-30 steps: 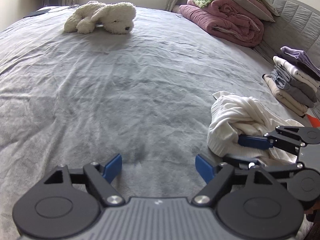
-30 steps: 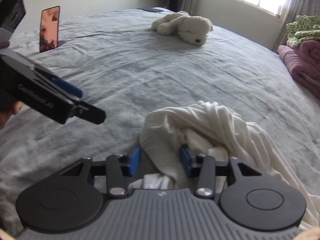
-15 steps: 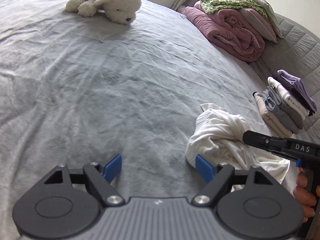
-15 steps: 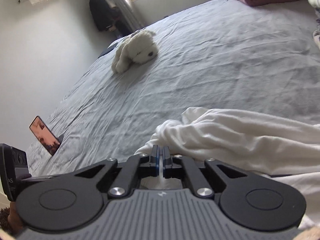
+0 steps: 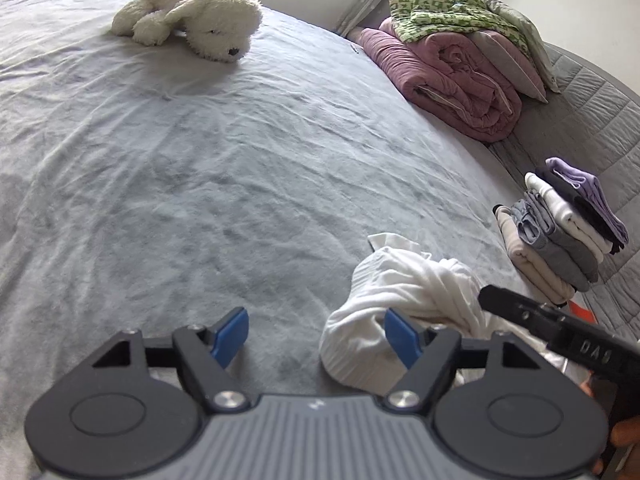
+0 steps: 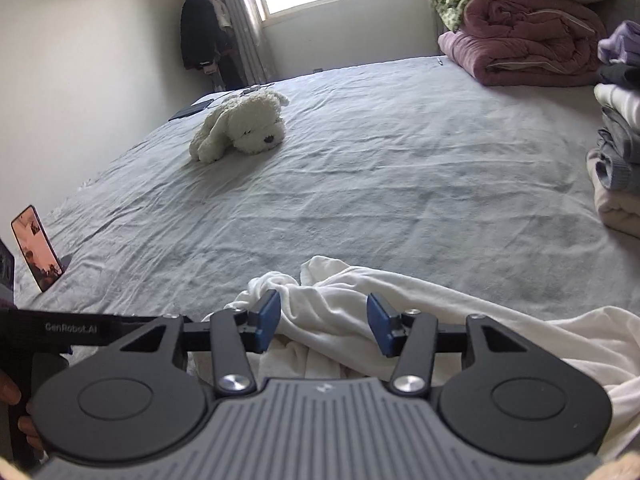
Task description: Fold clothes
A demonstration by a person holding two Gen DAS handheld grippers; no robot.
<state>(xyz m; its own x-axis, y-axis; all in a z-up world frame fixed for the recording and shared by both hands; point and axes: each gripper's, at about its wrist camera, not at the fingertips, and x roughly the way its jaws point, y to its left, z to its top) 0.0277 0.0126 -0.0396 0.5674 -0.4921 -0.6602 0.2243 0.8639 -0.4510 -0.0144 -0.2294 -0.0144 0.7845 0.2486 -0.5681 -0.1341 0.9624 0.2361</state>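
A crumpled white garment (image 5: 404, 284) lies bunched on the grey bed sheet (image 5: 200, 184). My left gripper (image 5: 316, 336) is open just left of it, and its right pad (image 5: 402, 340) touches the bunched hem. In the right wrist view my right gripper (image 6: 323, 318) stands open over the same white garment (image 6: 400, 304), with folds of cloth lying between and under its pads. From the left wrist view the right gripper (image 5: 560, 332) reaches in from the right onto the cloth. The left gripper (image 6: 60, 328) shows at the left edge of the right wrist view.
A white plush dog (image 5: 192, 20) lies at the far side of the bed. A stack of folded clothes (image 5: 560, 232) sits to the right, with rolled pink bedding (image 5: 452, 76) behind it. A phone (image 6: 36, 252) stands propped on the left.
The right gripper went from open to shut on the cloth, and now is open again. The left gripper has moved closer, so the garment now touches its right pad.
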